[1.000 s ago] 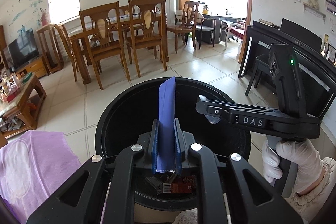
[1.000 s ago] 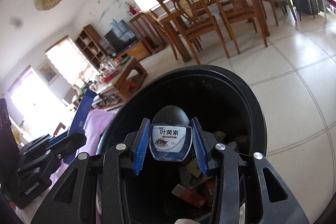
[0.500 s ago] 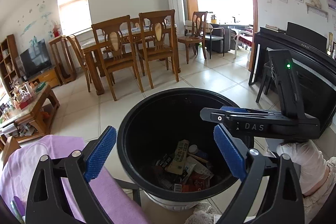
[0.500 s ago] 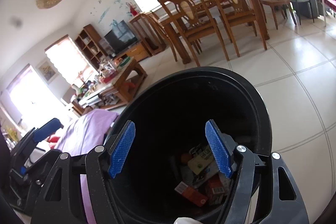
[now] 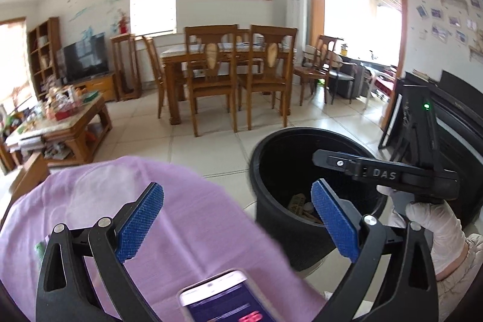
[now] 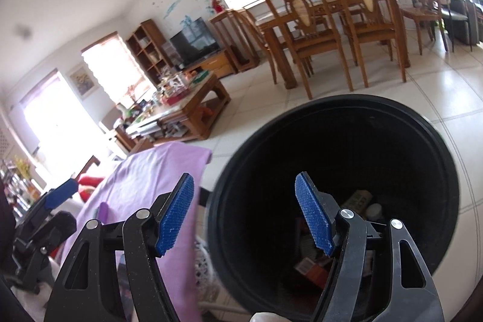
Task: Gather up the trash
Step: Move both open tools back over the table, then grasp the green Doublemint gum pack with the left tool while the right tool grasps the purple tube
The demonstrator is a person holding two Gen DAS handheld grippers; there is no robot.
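A round black trash bin [image 5: 271,171] stands on the tiled floor, also in the right wrist view [image 6: 392,122]. Several scraps of trash [image 6: 359,201] lie at its bottom. My left gripper [image 5: 238,219] is open and empty, over the purple cloth [image 5: 181,201] to the left of the bin. My right gripper [image 6: 244,216] is open and empty, above the bin's near left rim. It also shows in the left wrist view [image 5: 383,174], held by a gloved hand over the bin.
A phone [image 5: 223,301] with a lit screen lies on the purple cloth [image 6: 145,171] below my left gripper. A cluttered coffee table [image 5: 60,122] is far left. A dining table with chairs [image 5: 229,71] is behind. A black piano [image 5: 459,122] stands at right.
Both grippers opened and dropped their items into the bin: the left a blue strip, the right a small eye-drop packet. Both then swung left, the left now over the purple cloth.
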